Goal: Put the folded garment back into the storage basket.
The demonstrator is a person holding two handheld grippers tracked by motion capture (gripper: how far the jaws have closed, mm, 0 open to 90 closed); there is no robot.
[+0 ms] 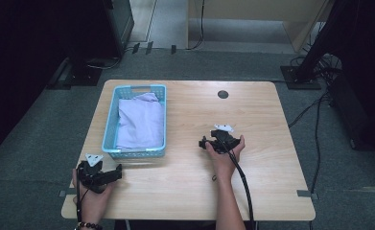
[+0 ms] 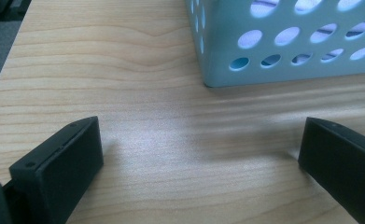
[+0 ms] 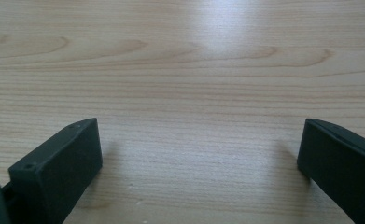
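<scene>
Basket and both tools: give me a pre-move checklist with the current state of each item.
1. Left tool open, nothing between its jaws: ok.
2. Right tool open, nothing between its jaws: ok.
3. Basket upright on the table: ok.
4. Lavender cloth lies inside the basket, none hanging over the rim: ok.
5. Left tool faces the basket's near corner with bare table between: ok.
6. Cloth free to lift, not caught in the basket's holes: cannot tell.
</scene>
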